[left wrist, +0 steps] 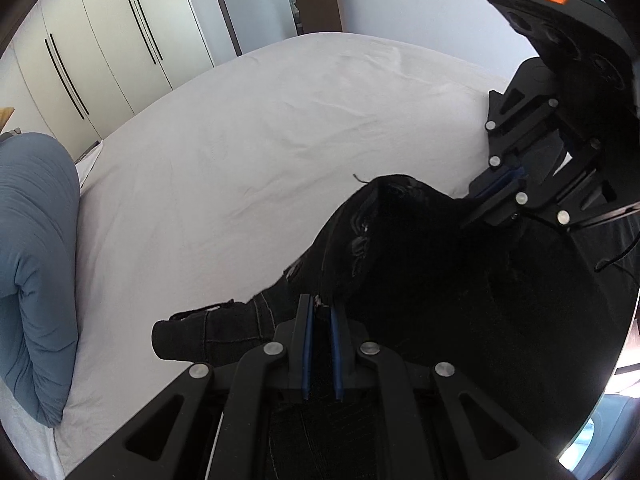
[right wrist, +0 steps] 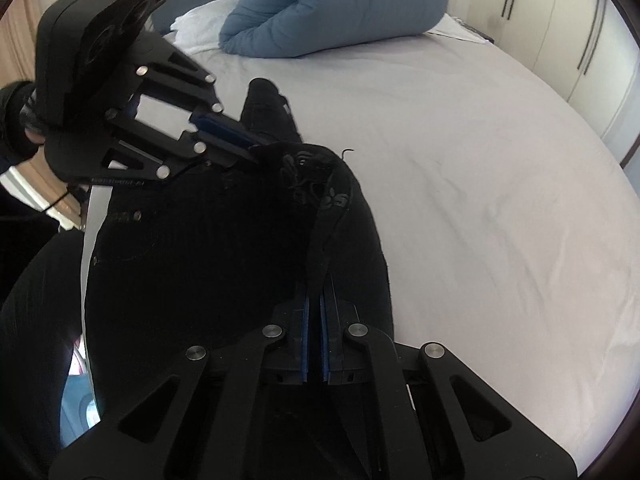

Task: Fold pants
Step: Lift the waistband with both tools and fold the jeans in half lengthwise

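1. Left wrist view: one pair of black pants [left wrist: 420,264] lay bunched on the near edge of one white bed [left wrist: 240,152]. One blue duvet [left wrist: 36,264] sat rolled at the bed's left side, and one white wardrobe [left wrist: 100,40] stood behind it.
2. The left gripper [left wrist: 320,312] pointed forward over the bed, its two blue-padded fingers pinched on a fold of the fabric.
3. The right gripper [left wrist: 486,204] reached in from the upper right, angled down, its fingers clamped on the pants' far edge.
4. Right wrist view: the same pants [right wrist: 224,248] spread below, beside the bed [right wrist: 480,184] and duvet [right wrist: 340,8].
5. The right gripper [right wrist: 316,296] gripped a raised ridge of cloth between nearly closed fingers.
6. The left gripper [right wrist: 256,150] slanted in from the upper left, closed on the cloth.
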`<control>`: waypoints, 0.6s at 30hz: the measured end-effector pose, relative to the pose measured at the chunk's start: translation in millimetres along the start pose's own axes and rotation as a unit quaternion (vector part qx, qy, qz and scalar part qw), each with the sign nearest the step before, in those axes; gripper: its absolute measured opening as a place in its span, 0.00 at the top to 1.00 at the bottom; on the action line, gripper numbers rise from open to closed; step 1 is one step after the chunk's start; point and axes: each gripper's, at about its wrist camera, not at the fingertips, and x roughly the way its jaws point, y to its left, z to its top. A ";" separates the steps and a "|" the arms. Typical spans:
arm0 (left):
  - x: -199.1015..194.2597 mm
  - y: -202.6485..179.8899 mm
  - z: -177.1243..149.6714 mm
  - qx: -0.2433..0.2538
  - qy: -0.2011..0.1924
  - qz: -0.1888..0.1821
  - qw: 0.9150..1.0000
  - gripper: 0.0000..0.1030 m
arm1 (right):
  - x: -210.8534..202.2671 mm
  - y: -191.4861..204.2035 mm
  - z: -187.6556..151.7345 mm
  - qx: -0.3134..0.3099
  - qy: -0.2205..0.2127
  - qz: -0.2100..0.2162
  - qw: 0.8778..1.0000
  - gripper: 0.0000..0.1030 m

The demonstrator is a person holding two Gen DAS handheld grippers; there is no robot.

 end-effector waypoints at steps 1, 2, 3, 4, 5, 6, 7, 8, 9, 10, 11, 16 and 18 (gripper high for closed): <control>-6.0 -2.8 -10.3 0.004 0.002 0.003 1.000 0.92 | 0.2 10.4 -1.9 -0.011 0.005 -0.003 1.000 0.97; -8.4 -5.8 -17.9 0.010 0.005 0.006 1.000 0.92 | -1.9 23.4 -7.6 -0.022 0.009 -0.005 1.000 0.97; -10.6 -8.3 -26.4 0.014 0.010 0.008 1.000 0.92 | -5.0 35.8 -14.6 -0.033 0.011 -0.008 0.999 0.97; -12.6 -10.6 -36.0 0.017 0.014 0.008 1.000 0.92 | -6.2 48.6 -18.7 -0.044 0.015 -0.014 0.999 0.97; -13.8 -12.3 -44.0 0.020 0.018 0.008 1.000 0.92 | -8.0 61.1 -24.6 -0.056 0.019 -0.022 0.998 0.97; -15.5 -15.7 -53.0 0.025 0.022 0.005 0.999 0.92 | -9.9 75.9 -31.6 -0.071 0.024 -0.034 0.997 0.97; -17.5 -20.0 -61.0 0.030 0.024 0.000 0.999 0.92 | -9.9 90.7 -34.3 -0.083 0.027 -0.043 0.995 0.97; -19.2 -26.5 -69.5 0.038 0.028 0.000 0.999 0.92 | -12.0 103.0 -39.3 -0.091 0.028 -0.050 0.994 0.97; -20.4 -32.9 -74.5 0.049 0.032 0.005 0.998 0.92 | -13.0 120.0 -43.8 -0.102 0.030 -0.059 0.993 0.97; -21.5 -40.3 -79.8 0.063 0.037 0.011 0.997 0.92 | -11.1 135.8 -45.1 -0.117 0.032 -0.072 0.990 0.97; -21.4 -47.4 -87.4 0.073 0.044 0.015 0.996 0.92 | -9.9 152.6 -49.0 -0.135 0.036 -0.085 0.987 0.97; -29.7 -67.7 -114.9 0.098 0.047 0.026 0.994 0.92 | 1.7 221.2 -66.7 -0.191 0.057 -0.120 0.972 0.97; -32.2 -77.2 -125.3 0.105 0.047 0.031 0.993 0.92 | 5.8 240.2 -71.6 -0.192 0.062 -0.123 0.972 0.97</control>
